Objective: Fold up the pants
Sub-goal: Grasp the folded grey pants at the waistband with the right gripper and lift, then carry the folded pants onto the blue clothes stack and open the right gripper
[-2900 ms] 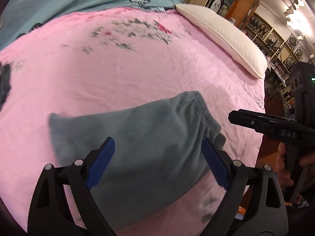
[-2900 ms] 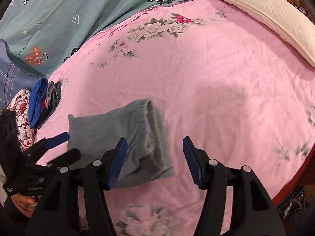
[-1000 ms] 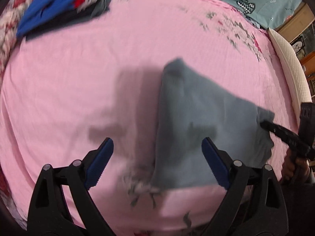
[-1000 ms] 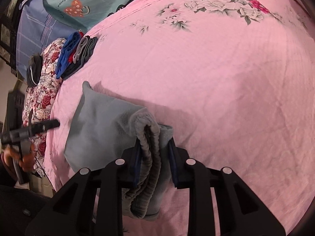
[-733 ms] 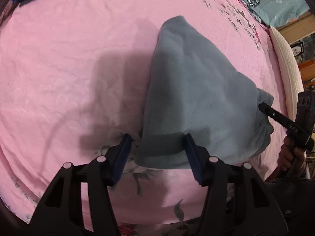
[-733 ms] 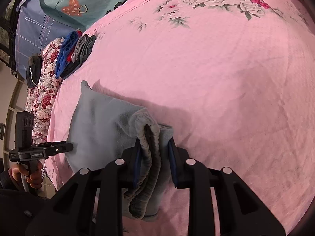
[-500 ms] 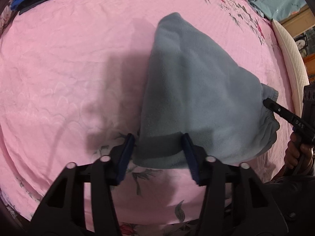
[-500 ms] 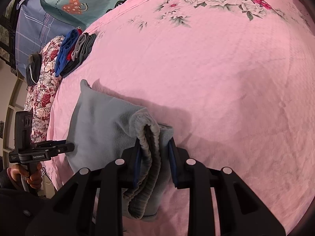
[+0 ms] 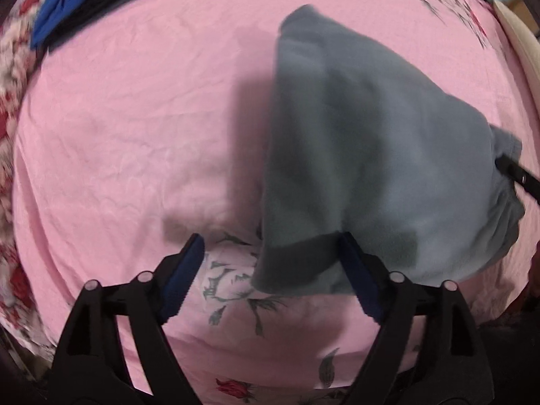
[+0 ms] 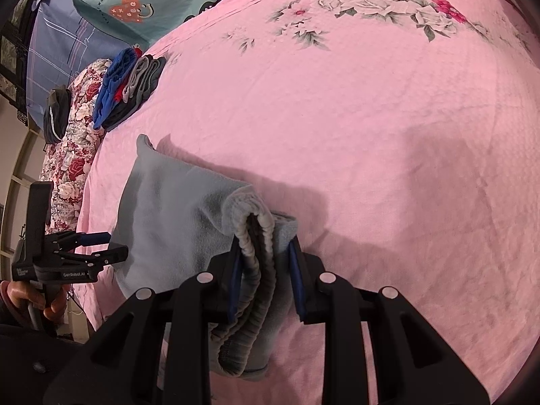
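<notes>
Grey-blue folded pants (image 9: pixel 371 152) lie on the pink floral bedsheet (image 9: pixel 118 135). My left gripper (image 9: pixel 270 239) points straight down over their near left corner. Its jaws are opening and stand wide. The corner lies between them, brushing only the right pad (image 9: pixel 354 263). In the right wrist view the pants (image 10: pixel 168 209) rise toward my right gripper (image 10: pixel 265 246), which is shut on the bunched elastic waistband (image 10: pixel 253 236) and holds it slightly off the sheet. The left gripper (image 10: pixel 111 245) shows at the pants' far left edge, held by a hand.
A stack of folded blue, grey and dark clothes (image 10: pixel 131 84) sits at the bed's far left. Past it lie a red-flowered quilt (image 10: pixel 74 135), a dark bag (image 10: pixel 55 114) and a teal blanket (image 10: pixel 135 0). A white pillow (image 9: pixel 516 44) lies at the right edge.
The left jaws, half closed around the pants' near corner a moment ago, have spread wide again and sit a little lower. The right gripper has kept its hold without moving.
</notes>
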`<action>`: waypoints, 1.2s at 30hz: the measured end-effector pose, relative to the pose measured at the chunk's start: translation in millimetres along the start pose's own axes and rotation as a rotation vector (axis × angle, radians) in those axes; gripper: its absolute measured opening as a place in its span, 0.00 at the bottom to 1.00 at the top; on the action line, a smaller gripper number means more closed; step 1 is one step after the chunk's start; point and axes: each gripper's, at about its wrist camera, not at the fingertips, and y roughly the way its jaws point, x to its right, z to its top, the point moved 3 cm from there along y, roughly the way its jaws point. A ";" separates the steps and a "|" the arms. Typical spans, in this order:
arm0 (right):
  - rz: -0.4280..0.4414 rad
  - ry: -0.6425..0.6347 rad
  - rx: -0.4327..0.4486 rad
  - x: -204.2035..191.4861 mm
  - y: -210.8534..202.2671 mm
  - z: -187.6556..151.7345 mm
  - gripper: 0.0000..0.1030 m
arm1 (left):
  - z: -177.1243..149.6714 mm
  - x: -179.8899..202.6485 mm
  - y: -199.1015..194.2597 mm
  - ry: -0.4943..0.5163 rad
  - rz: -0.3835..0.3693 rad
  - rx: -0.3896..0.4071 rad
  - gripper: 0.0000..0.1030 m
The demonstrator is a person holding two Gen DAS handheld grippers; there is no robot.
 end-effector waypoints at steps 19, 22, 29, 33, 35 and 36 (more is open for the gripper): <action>-0.237 -0.298 0.247 -110.9 -61.3 13.5 0.24 | 6.9 -2.4 -78.6 0.166 -0.362 0.244 0.10; -0.274 -0.331 0.324 -153.3 -71.8 36.8 0.24 | 18.4 -21.8 -99.6 0.161 -0.416 0.313 0.10; -0.226 -0.421 0.491 -275.4 -75.3 123.5 0.24 | 54.6 -134.3 -188.1 0.145 -0.437 0.575 0.10; -0.146 -0.465 0.575 -347.2 -50.4 189.6 0.24 | 97.4 -212.1 -235.7 0.138 -0.363 0.725 0.10; -0.082 -0.440 0.576 -374.3 -28.1 225.6 0.24 | 124.5 -247.4 -250.8 0.142 -0.297 0.782 0.10; -0.058 -0.432 0.575 -384.8 -15.5 242.1 0.24 | 135.4 -261.7 -254.2 0.136 -0.275 0.798 0.10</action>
